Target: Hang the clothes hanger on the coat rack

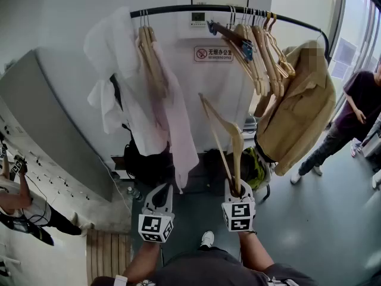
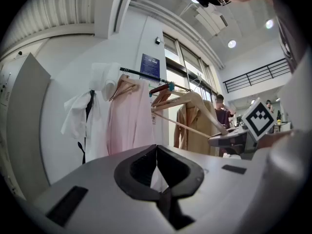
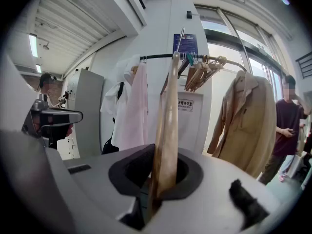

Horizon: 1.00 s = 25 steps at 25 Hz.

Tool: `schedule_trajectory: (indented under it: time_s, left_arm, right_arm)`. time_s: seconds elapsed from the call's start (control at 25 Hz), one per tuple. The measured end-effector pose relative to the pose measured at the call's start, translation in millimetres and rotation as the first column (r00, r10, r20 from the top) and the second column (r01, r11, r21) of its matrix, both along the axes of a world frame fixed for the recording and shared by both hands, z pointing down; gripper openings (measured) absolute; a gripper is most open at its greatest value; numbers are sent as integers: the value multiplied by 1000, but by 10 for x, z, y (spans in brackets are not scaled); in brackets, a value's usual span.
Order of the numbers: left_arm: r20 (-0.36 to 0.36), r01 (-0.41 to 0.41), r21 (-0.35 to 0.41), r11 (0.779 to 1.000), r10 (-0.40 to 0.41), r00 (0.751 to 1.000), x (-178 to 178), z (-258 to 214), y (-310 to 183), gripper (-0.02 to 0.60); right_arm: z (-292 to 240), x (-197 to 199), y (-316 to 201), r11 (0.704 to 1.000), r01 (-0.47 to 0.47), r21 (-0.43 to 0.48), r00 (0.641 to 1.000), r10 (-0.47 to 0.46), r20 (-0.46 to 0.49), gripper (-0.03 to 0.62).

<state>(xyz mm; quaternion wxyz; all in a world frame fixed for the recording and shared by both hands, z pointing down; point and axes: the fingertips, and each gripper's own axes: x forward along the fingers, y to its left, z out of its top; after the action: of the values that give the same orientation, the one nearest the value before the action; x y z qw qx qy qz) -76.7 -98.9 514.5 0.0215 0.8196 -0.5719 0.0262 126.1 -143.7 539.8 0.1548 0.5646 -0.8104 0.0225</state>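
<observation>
A black rail [image 1: 178, 8] of the coat rack runs across the top and carries garments and several wooden hangers [image 1: 262, 52]. My right gripper [image 1: 236, 190] is shut on one end of a bare wooden hanger [image 1: 229, 139], which rises up and to the left below the rail. In the right gripper view this hanger [image 3: 168, 111] stands between the jaws of the right gripper [image 3: 165, 172], with its metal hook up near the rail [image 3: 161, 56]. My left gripper [image 1: 159, 189] hangs beside it, shut and holding nothing. The left gripper [image 2: 157, 149] faces the rack's left half and the held hanger [image 2: 191, 126].
A white garment [image 1: 116, 70] and a pink one [image 1: 175, 118] hang on the left, a tan jacket [image 1: 303, 106] on the right. A person [image 1: 351, 112] stands at the far right. A grey panel [image 1: 53, 118] leans at the left. Dark bags [image 1: 143, 165] sit under the rack.
</observation>
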Motion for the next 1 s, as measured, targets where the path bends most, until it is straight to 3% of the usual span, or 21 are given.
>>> schedule_trajectory:
  time_s: [0.56, 1.0]
  left_arm:
    - [11, 68, -6, 998, -68, 998, -109, -109, -880, 9]
    - [-30, -11, 29, 1000, 12, 999, -279, -239, -1295, 9]
  right_arm:
    - [-317, -99, -1228, 998, 45, 34, 999, -45, -5, 43]
    - [-628, -402, -1698, 998, 56, 14, 998, -56, -11, 43]
